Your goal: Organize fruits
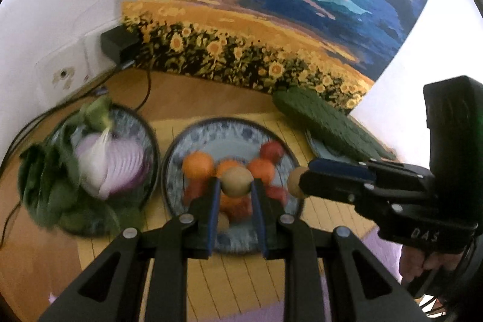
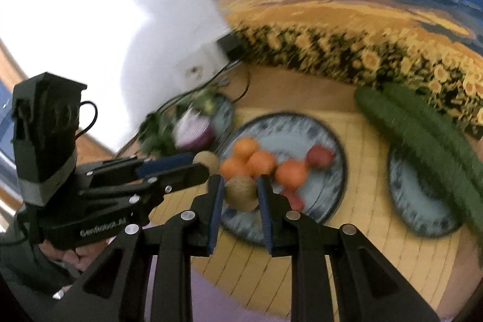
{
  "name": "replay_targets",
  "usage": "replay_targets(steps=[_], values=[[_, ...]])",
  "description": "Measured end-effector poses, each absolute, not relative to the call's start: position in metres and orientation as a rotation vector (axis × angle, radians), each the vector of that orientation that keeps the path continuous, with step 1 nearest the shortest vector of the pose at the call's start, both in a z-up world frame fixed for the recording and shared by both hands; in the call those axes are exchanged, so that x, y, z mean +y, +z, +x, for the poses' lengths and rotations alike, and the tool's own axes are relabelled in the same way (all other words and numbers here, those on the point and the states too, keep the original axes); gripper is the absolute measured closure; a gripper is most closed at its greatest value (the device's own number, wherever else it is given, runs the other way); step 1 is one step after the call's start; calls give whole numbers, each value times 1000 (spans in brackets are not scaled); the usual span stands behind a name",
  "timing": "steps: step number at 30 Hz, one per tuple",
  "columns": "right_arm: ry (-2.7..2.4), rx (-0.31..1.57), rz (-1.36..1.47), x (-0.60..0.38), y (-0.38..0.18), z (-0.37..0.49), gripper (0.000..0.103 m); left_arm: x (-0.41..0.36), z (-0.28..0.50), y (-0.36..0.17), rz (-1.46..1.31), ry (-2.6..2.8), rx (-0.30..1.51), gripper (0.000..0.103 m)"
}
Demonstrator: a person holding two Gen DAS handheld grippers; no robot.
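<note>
Beyond both your grippers, a sunflower-field painting (image 1: 256,20) leans on the white wall, with the yellow slatted mat (image 1: 235,276) spread beneath you. Ahead of your left gripper (image 1: 236,189) lies the middle plate (image 1: 211,130), blue-patterned, carrying oranges (image 1: 197,165) and red fruits (image 1: 271,151). To its left a second plate (image 1: 151,141) bears leafy greens (image 1: 45,186) and a halved purple onion (image 1: 111,168); to its right long green cucumbers (image 1: 326,125) rest across a third plate (image 2: 419,201).

You hold your left gripper pitched steeply downward over the middle plate's near rim, its blue-padded fingers clamped on a tan round fruit (image 1: 237,181). Your right gripper (image 2: 241,193) tilts down at a similar slant, pressed shut around a second tan round fruit (image 2: 241,192) above the near-left edge of the same plate. The two tools converge, each entering the other's view from the side with its fruit at the tip. Your hand (image 2: 78,257) wraps the left tool's handle, partly hidden below its body; your other hand (image 1: 422,261) grips the right tool's handle.
</note>
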State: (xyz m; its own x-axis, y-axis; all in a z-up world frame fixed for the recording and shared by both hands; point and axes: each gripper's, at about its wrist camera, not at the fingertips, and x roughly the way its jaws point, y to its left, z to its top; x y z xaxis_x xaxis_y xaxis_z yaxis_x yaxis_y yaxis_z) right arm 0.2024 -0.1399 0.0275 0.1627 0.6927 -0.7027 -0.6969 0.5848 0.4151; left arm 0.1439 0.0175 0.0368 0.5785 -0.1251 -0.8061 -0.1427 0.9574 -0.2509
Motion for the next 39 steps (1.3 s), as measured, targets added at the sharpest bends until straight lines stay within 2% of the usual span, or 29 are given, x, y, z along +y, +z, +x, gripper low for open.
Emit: replay_targets(steps=[11, 25, 27, 28, 29, 30, 32, 33, 35, 36, 39], values=[[959, 1026, -31, -111, -7, 261, 79, 30, 215, 1, -279, -2, 1020, 81], [920, 1040, -119, -98, -33, 262, 79, 38, 231, -12, -286, -5, 1041, 81], [906, 1033, -132, -98, -32, 260, 79, 39, 226, -5, -290, -2, 1024, 74], [900, 1036, -136, -99, -32, 260, 77, 39, 224, -1, -291, -2, 1015, 64], [899, 1039, -133, -99, -32, 261, 71, 39, 223, 2, -293, -2, 1007, 53], [895, 1039, -128, -101, -30, 262, 69, 39, 222, 6, -294, 0, 1003, 49], [879, 1026, -116, -106, -23, 262, 54, 40, 218, 13, -295, 1, 993, 35], [873, 1016, -112, -109, -19, 261, 50, 41, 216, 17, -307, -9, 986, 30], [858, 997, -102, -116, -8, 260, 35, 44, 211, 23, -348, -44, 968, 25], [853, 995, -100, -119, -4, 258, 33, 45, 208, 27, -367, -55, 952, 25], [837, 983, -97, -126, 12, 251, 23, 45, 200, 41, -382, -60, 925, 13]])
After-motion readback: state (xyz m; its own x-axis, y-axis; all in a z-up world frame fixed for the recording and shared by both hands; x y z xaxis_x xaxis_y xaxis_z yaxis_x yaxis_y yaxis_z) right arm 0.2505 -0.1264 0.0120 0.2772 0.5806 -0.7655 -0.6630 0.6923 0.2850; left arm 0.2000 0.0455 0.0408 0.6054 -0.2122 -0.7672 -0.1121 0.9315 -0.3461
